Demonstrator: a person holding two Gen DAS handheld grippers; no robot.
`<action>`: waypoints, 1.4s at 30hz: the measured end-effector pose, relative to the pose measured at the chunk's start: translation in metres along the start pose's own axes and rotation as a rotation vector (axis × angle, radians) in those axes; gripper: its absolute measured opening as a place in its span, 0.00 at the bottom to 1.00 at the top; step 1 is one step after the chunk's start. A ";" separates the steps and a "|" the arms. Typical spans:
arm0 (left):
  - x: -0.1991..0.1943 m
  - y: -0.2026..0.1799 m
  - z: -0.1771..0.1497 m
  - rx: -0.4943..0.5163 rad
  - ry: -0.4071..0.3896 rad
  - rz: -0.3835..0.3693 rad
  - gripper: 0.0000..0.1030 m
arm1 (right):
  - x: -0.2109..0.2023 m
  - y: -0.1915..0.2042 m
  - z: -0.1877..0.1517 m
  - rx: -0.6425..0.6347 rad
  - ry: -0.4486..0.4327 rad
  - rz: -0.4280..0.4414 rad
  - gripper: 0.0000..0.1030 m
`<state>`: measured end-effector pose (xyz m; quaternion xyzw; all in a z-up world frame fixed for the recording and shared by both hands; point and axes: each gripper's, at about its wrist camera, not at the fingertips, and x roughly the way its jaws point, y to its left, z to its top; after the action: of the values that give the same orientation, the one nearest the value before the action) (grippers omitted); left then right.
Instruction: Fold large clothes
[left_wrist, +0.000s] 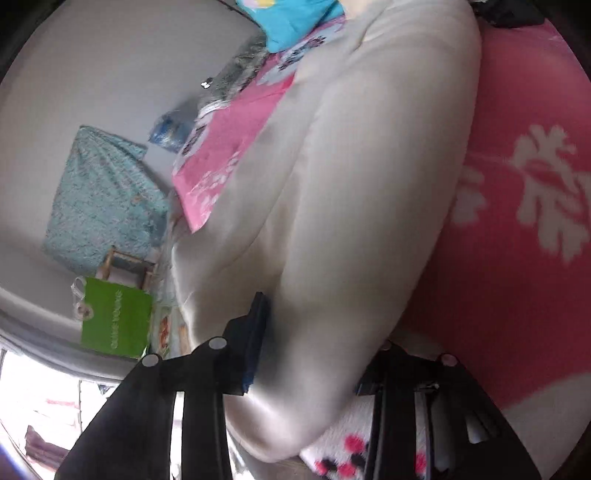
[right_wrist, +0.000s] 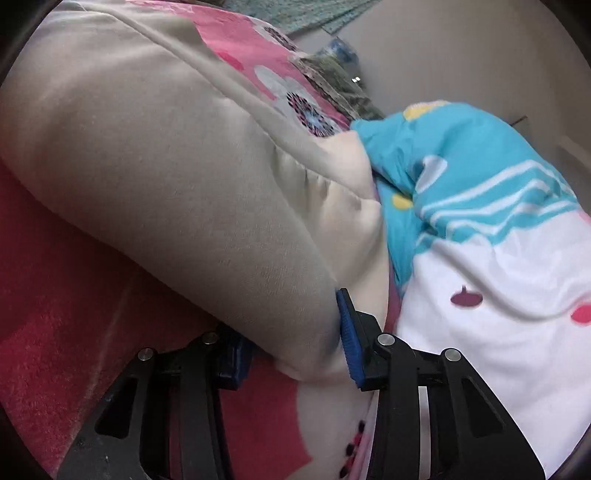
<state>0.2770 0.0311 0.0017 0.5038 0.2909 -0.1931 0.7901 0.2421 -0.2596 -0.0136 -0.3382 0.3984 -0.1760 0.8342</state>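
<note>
Right wrist view, hand-held gripper (right_wrist: 295, 339) clamping beige garment (right_wrist: 166, 177)

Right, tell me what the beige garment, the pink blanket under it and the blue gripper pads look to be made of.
Beige garment: smooth, slightly glossy woven or knit cloth, judging by its soft sheen and rounded folds; the fibre is unclear.
Pink blanket: probably fleece or plush, as its surface looks matte and fuzzy with a soft-edged white print.
Blue gripper pads: likely rubber or ribbed plastic, as fine ridges show along the face.

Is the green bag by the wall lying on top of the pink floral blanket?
No, the green bag stands against the wall, off to the side of the pink floral blanket.
</note>
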 end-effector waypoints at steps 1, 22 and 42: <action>-0.001 0.009 -0.010 -0.052 0.019 -0.035 0.35 | 0.001 -0.011 -0.003 0.048 0.042 0.038 0.48; 0.072 0.160 -0.005 -1.108 0.036 -0.362 0.61 | 0.039 -0.127 0.082 0.511 0.082 0.363 0.70; 0.098 0.152 0.003 -1.008 0.206 0.021 0.43 | 0.062 -0.122 0.075 0.512 0.206 0.007 0.45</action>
<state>0.4428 0.0905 0.0432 0.0797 0.4189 0.0298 0.9040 0.3362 -0.3494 0.0729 -0.0952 0.4247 -0.3016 0.8483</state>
